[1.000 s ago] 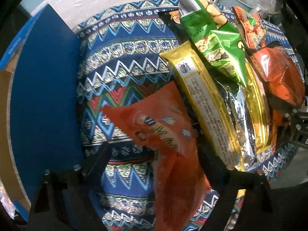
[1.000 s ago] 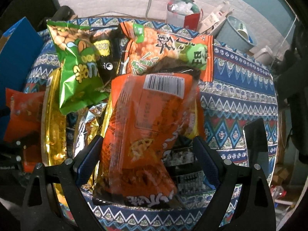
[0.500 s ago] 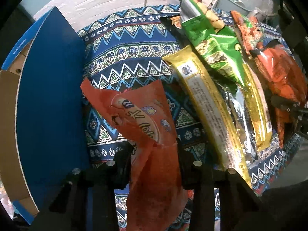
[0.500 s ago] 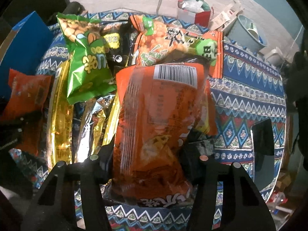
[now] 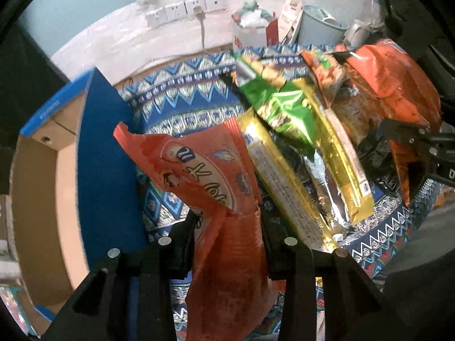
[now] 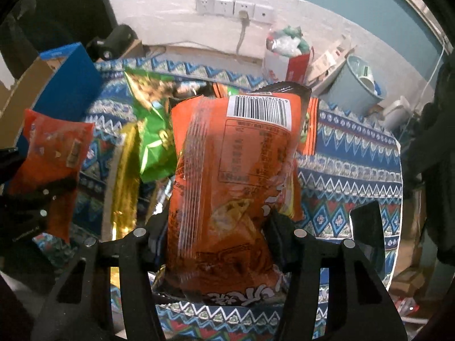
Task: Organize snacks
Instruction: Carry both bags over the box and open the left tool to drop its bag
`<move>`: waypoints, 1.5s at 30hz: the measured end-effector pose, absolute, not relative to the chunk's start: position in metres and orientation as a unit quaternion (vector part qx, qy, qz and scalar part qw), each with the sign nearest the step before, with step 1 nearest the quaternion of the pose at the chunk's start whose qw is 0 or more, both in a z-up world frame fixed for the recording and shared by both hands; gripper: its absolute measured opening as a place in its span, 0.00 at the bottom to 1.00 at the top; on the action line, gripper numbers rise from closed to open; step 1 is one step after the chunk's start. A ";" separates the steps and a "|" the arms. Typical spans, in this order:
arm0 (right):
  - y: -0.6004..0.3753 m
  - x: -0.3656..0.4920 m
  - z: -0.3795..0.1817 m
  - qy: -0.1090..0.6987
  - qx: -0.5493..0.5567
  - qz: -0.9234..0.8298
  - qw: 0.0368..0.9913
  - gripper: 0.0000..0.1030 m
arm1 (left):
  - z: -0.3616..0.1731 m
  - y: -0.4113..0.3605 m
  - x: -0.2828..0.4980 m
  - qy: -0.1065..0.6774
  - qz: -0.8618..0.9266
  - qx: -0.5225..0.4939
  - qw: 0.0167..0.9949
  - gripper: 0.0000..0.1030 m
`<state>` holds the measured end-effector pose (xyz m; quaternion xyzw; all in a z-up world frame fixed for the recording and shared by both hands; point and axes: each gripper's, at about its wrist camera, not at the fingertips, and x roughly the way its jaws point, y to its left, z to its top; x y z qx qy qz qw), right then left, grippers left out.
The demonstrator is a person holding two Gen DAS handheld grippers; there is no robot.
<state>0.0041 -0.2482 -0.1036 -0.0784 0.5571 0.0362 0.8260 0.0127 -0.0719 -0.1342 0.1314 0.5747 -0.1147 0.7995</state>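
Observation:
My left gripper (image 5: 229, 228) is shut on a red snack pouch (image 5: 204, 170), held clear of the patterned tablecloth (image 5: 182, 99); the same red snack pouch (image 6: 51, 153) shows at the left of the right wrist view. My right gripper (image 6: 217, 227) is shut on an orange chip bag (image 6: 233, 170) with a barcode at its top, also lifted; the orange chip bag (image 5: 398, 85) appears at the right of the left wrist view. On the cloth lie a green peanut bag (image 5: 281, 105), long gold packets (image 5: 284, 176) and another orange bag (image 5: 324, 71).
An open blue cardboard box (image 5: 99, 153) with a brown inside stands at the left of the table. Behind the table are a white wall with sockets (image 6: 233, 7), a grey bin (image 6: 355, 88) and a red-and-white bag (image 6: 287, 54). A black phone-like slab (image 6: 366, 227) lies on the cloth's right side.
Both grippers closed on their bags, the left on the red pouch, the right on the orange bag. Both then rose, lifting the bags off the cloth, so more wall shows.

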 end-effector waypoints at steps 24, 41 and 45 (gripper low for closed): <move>-0.213 0.009 -0.040 0.489 -0.065 0.069 0.867 0.53 | -0.056 -0.041 0.010 0.485 -0.130 0.118 0.856 0.37; -0.160 0.031 -0.028 0.473 -0.080 0.104 0.871 0.53 | -0.032 0.016 0.014 0.468 -0.118 0.070 0.873 0.37; -0.143 0.038 -0.027 0.470 -0.085 0.112 0.871 0.53 | -0.031 0.035 0.017 0.468 -0.104 0.058 0.876 0.37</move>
